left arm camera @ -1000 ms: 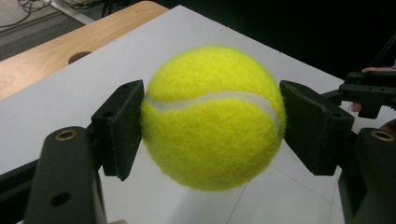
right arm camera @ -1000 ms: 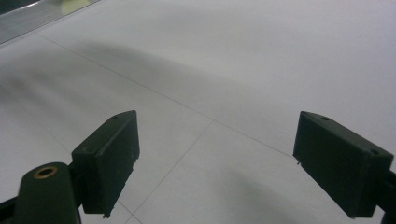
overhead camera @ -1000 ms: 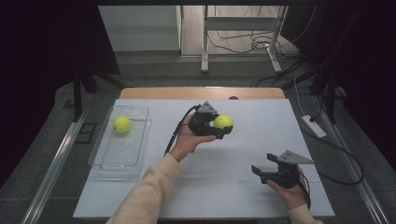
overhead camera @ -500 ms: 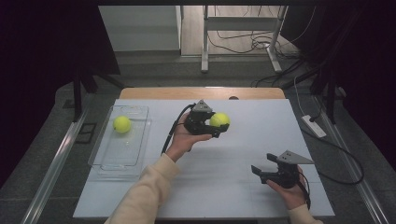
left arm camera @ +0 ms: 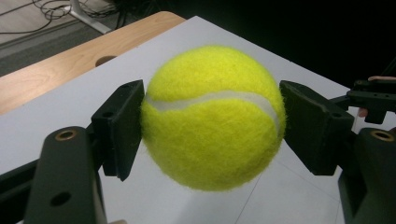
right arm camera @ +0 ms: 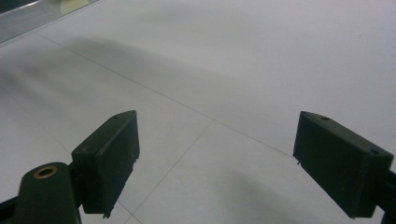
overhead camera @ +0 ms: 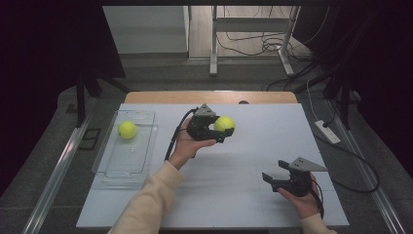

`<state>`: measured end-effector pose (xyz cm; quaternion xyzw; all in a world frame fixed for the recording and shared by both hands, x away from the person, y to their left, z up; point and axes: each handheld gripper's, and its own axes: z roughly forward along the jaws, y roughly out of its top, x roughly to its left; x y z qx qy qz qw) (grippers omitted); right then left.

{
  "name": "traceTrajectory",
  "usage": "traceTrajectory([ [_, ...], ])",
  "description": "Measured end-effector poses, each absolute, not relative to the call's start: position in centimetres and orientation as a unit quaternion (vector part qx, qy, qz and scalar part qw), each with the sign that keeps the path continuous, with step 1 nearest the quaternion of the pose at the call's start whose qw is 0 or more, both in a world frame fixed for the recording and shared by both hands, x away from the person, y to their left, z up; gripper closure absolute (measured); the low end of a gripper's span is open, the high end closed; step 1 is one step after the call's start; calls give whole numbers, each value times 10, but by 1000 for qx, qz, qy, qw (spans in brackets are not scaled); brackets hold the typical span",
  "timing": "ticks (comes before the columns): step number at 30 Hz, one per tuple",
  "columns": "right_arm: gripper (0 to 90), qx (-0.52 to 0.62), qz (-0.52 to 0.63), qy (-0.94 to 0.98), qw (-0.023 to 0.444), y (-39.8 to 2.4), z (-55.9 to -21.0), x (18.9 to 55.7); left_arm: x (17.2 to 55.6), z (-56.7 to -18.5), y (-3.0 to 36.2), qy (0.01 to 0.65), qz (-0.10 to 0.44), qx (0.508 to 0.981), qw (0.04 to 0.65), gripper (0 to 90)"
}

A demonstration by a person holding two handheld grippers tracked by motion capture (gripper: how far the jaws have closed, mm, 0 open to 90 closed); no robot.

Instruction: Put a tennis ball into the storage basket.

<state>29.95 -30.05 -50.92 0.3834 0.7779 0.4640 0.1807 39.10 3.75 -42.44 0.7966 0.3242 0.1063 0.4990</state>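
The left tongs (overhead camera: 221, 132) clamp a fuzzy yellow tennis ball (overhead camera: 224, 124) above the white bench (overhead camera: 253, 161), probably for carrying; the right tongs (overhead camera: 275, 175) wait wide open, empty.

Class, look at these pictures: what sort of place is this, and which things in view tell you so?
Probably a lab or recording workspace, not a home. A white table stands before dark curtains, cables lie loose on the floor, and a person holds a left tool gripping a tennis ball and a right tool.
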Motion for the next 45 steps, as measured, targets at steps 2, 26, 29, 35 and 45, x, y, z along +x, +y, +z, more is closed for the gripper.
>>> traceTrajectory([
  [2,148,383,464,778,180,-300,-509,300,391,-424,40,326,108,795,499,274],
  [26,148,384,467,775,182,-301,-508,299,382,-419,65,337,127,787,501,274],
  [29,148,385,467,775,182,-301,-508,299,381,-418,68,338,129,785,503,274],
  [35,147,385,467,775,183,-301,-508,299,380,-418,74,342,129,781,506,274],
  [45,147,384,466,776,183,-301,-508,299,378,-418,85,350,137,775,508,274],
])
